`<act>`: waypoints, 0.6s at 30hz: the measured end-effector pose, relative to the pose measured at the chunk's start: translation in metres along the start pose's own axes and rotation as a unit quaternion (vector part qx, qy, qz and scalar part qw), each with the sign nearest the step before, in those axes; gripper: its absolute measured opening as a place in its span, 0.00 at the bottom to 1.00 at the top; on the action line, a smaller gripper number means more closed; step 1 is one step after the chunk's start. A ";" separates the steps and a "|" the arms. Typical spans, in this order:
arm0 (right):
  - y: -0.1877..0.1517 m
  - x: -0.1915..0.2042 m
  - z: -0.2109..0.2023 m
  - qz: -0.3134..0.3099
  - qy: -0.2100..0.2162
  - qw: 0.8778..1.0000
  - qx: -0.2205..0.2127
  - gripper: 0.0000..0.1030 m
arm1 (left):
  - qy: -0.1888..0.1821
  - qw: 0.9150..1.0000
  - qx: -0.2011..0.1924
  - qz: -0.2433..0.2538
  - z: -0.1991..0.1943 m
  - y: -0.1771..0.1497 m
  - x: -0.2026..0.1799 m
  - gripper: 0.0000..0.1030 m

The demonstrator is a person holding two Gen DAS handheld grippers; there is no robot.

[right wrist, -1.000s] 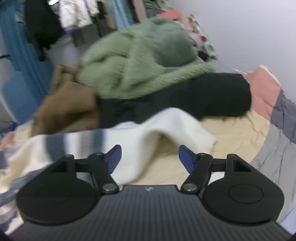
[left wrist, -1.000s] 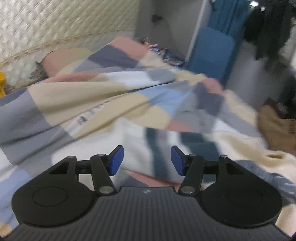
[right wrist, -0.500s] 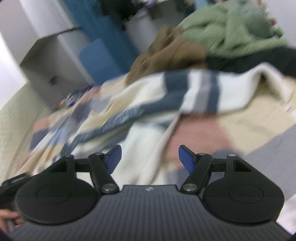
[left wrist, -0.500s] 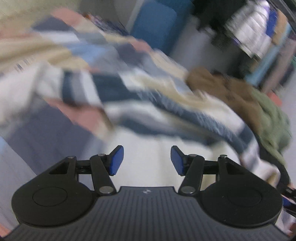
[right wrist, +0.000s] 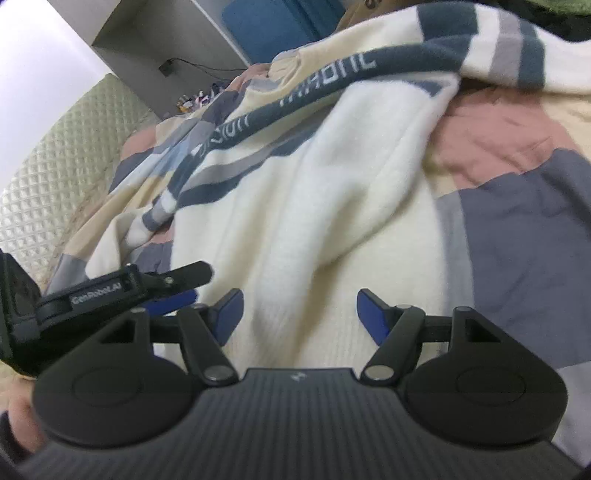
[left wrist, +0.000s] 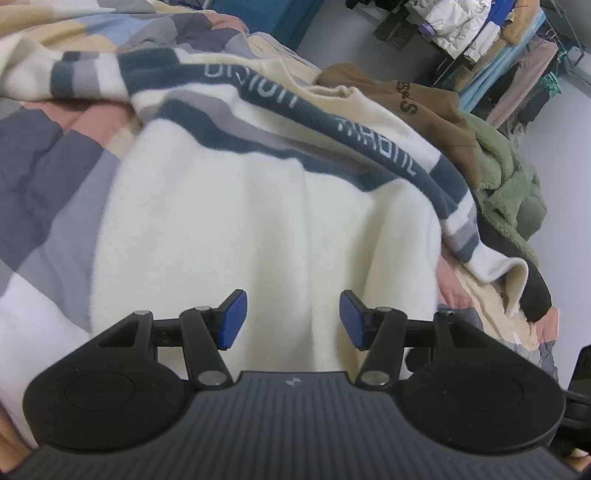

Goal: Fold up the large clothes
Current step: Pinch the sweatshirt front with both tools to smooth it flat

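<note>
A cream knitted sweater with dark blue and grey stripes and pale lettering lies spread face up on a patchwork quilt. My left gripper hovers open over the plain lower body of the sweater, nothing between its blue pads. In the right wrist view the same sweater fills the middle, and my right gripper is open above its hem area, empty. The left gripper's black body shows at the left of that view, close beside the right one.
A brown garment, a green fleece and a black sleeve are piled at the quilt's right side. A clothes rack stands behind. A quilted headboard, a blue chair and a grey cabinet lie beyond the bed.
Both grippers swung from looking across the bed and the clothes pile down onto the striped sweater, and came close together over its lower body. Their jaws stayed apart.
</note>
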State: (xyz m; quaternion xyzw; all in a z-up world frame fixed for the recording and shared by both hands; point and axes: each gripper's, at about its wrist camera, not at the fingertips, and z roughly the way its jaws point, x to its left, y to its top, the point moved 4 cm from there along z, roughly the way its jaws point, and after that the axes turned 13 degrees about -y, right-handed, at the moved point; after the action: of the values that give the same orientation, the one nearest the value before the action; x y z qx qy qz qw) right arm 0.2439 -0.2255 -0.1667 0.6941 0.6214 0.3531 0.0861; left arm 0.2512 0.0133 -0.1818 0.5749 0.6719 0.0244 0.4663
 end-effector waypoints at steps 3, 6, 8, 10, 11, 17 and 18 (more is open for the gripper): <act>0.000 0.002 0.005 -0.014 0.002 1.000 -0.004 0.69 | 0.003 1.000 0.011 0.003 0.013 -0.007 0.003 0.58; -0.001 0.008 0.012 -0.032 0.000 0.999 -0.004 0.65 | 0.018 1.000 0.018 0.009 0.023 -0.010 0.007 0.44; -0.002 0.009 0.019 -0.045 -0.011 0.999 -0.007 0.58 | 0.024 0.999 0.023 0.005 0.030 -0.012 0.012 0.39; -0.003 0.009 0.031 -0.058 -0.033 0.998 -0.001 0.46 | 0.028 0.999 0.027 0.006 0.035 -0.015 0.014 0.34; -0.003 0.008 0.035 -0.058 -0.039 0.998 0.002 0.43 | 0.032 0.999 0.027 0.009 0.037 -0.016 0.014 0.33; 0.002 -0.001 0.025 -0.038 -0.038 0.999 -0.011 0.13 | 0.034 0.999 0.014 0.031 0.028 -0.015 0.008 0.09; 0.003 -0.002 0.018 -0.033 -0.039 0.999 -0.015 0.12 | 0.030 0.999 0.012 0.034 0.024 -0.014 0.006 0.08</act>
State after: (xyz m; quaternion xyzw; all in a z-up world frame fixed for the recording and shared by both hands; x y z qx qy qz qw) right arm 0.2565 -0.2227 -0.1790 0.6850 0.6349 0.3322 0.1318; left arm 0.2572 0.0011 -0.2064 0.6019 0.6657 0.0495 0.4382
